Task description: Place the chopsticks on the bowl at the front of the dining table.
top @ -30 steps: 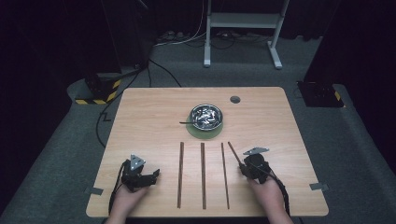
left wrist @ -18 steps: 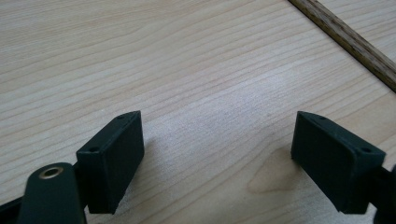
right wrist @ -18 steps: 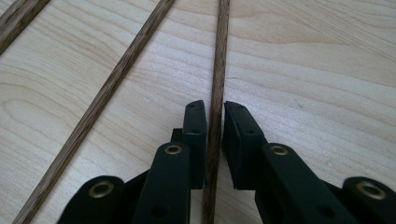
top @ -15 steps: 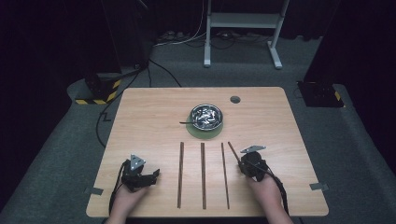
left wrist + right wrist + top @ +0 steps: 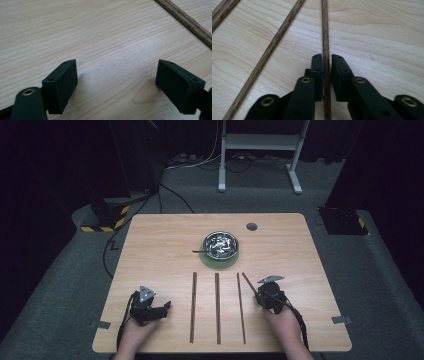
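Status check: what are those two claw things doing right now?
Left gripper open, resting on bare table. Right gripper shut on a thin wooden stick. Nothing in the way.

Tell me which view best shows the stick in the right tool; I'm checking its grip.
The right gripper view: the stick runs between the right tool, jaws closed on it. The high view shows it small and slanted; the left gripper view doesn't settle it.

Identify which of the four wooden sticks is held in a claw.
The rightmost, slanted stick, pinched between the right claw's jaws. The other three lie parallel and untouched.
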`<control>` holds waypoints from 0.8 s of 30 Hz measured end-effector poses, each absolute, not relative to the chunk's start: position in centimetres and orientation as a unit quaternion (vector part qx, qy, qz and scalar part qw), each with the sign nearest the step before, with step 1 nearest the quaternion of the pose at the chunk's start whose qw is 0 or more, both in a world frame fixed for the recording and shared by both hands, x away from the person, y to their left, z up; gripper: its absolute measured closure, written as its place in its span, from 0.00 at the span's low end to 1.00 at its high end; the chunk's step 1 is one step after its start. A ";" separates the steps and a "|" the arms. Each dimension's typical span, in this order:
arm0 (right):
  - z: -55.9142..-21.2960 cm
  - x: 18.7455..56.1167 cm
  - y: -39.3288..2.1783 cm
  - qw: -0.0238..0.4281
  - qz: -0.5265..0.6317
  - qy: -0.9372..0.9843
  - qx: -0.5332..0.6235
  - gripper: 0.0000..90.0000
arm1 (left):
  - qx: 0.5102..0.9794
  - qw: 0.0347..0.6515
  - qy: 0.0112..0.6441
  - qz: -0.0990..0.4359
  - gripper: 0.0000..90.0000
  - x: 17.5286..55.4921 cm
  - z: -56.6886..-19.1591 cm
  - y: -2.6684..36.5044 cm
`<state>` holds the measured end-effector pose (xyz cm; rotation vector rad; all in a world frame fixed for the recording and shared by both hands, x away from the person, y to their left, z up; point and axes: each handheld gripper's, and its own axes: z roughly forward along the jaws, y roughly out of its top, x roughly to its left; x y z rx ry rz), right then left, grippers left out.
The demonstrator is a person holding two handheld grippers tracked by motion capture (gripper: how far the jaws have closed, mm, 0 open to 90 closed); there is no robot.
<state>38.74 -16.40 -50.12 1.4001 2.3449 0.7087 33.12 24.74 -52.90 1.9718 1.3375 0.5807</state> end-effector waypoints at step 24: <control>-48.9 38.5 -16.1 0.184 0.249 0.816 0.488 0.93 | 0.758 0.338 0.512 0.223 0.20 33.1 -52.9 24.8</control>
